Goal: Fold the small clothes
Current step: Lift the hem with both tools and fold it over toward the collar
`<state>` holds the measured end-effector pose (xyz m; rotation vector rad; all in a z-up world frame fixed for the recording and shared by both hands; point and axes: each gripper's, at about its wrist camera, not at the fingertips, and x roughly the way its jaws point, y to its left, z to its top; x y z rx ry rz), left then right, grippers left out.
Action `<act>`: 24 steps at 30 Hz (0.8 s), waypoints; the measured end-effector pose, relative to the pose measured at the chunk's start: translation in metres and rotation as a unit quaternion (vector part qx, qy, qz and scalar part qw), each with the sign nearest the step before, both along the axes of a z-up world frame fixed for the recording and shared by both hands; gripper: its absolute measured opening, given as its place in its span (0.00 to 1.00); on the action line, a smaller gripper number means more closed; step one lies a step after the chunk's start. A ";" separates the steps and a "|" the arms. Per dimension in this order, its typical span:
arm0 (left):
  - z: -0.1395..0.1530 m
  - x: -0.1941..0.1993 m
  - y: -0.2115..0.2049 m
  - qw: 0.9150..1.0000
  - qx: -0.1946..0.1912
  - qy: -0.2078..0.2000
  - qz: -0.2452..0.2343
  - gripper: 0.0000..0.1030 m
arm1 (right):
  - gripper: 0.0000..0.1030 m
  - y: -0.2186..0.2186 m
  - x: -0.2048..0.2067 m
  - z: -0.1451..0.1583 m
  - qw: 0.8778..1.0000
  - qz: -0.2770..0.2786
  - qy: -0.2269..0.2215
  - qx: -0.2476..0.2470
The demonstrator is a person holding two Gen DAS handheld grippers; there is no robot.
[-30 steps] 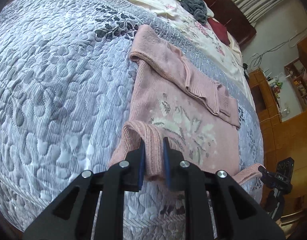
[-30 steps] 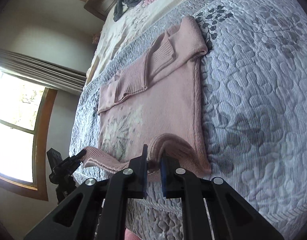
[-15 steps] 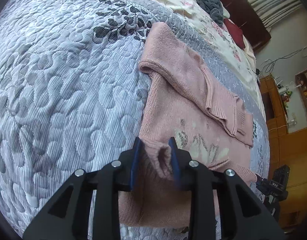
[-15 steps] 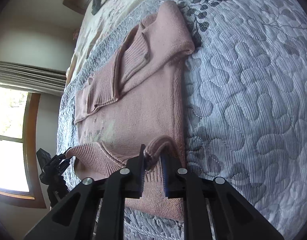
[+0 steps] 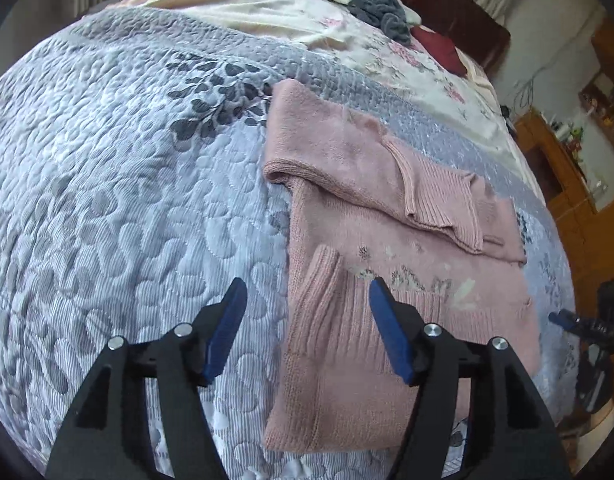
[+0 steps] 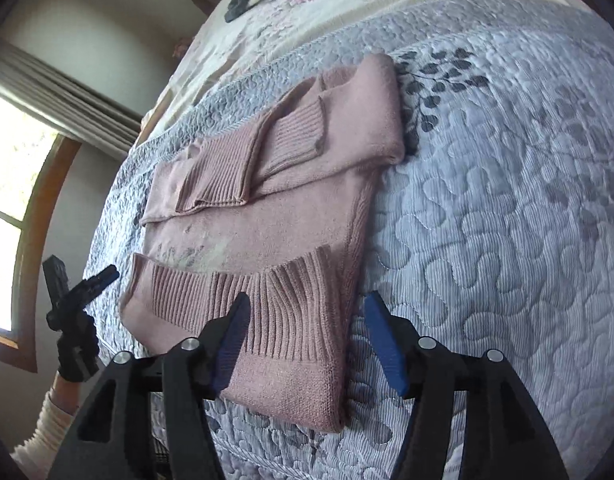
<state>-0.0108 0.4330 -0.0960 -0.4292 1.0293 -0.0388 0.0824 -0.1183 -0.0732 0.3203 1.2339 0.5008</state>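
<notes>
Pink knit sweater (image 5: 387,240) flat on quilted bedspread (image 5: 127,200), sleeves + ribbed hem (image 6: 243,296) folded over body. My left tool (image 5: 303,324) spread wide, empty, above hem. My right tool (image 6: 307,328) likewise wide, empty.

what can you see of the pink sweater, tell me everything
The pink sweater is a soft knit with ribbed cuffs and hem and a faded pale print on its body. It lies flat on the quilted grey bedspread, partly folded: both sleeves are laid across the far end, and the ribbed hem is turned up over the near end, hiding part of the print. Both grippers are open above its near corners, and neither seems to touch it.
</notes>
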 end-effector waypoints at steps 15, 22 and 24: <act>-0.034 0.029 -0.052 0.987 0.136 0.024 -0.085 0.25 | 0.16 0.060 0.002 -0.030 0.986 0.108 -0.031 -0.124; -0.010 0.004 -0.047 0.991 0.113 -0.010 -0.076 0.09 | 0.10 0.055 -0.024 -0.001 0.986 0.118 -0.068 -0.097; -0.002 -0.009 -0.047 0.992 0.103 -0.024 -0.075 0.09 | 0.10 0.050 -0.034 0.008 0.988 0.114 -0.072 -0.080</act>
